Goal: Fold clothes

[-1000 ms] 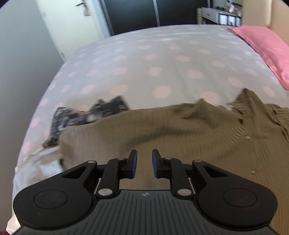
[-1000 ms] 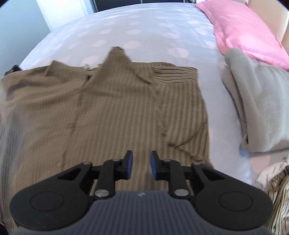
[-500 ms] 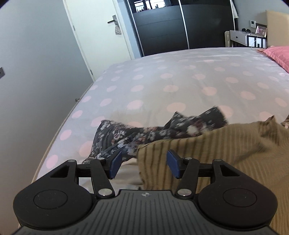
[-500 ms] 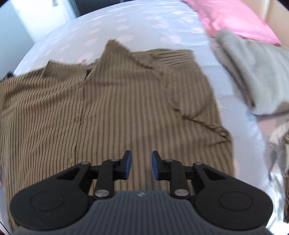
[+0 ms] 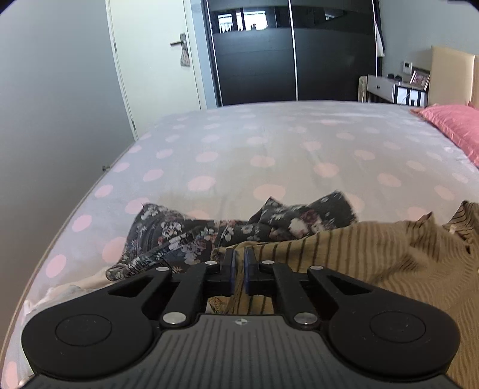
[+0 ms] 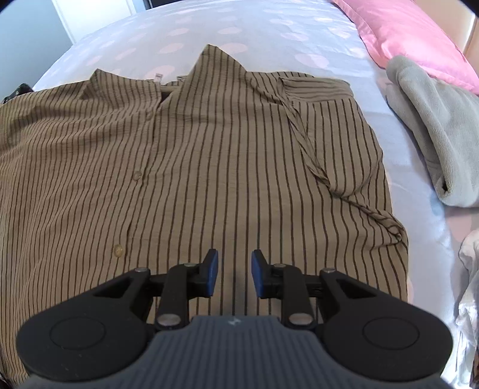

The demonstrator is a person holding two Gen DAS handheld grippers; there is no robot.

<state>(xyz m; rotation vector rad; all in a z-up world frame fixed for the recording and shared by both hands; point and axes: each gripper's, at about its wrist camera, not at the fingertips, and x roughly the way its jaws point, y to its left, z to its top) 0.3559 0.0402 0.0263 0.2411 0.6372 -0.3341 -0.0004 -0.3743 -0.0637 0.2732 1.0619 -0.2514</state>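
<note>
Left gripper (image 5: 238, 273) was clamped on the shirt's (image 5: 374, 257) edge; right gripper (image 6: 234, 276) hung partly open and empty above the shirt front. The shirt lay spread ahead of both. Beyond the left gripper lay a floral garment (image 5: 185, 236); right of the right gripper, a grey fleece (image 6: 440, 119), then a pillow (image 6: 404, 27).

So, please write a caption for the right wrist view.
Open right gripper above a brown striped shirt spread on the bed.

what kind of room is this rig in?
A home bedroom, most likely: a bed with a polka-dot cover and pink pillow, a dark sliding-door wardrobe, and a bedside table.
</note>
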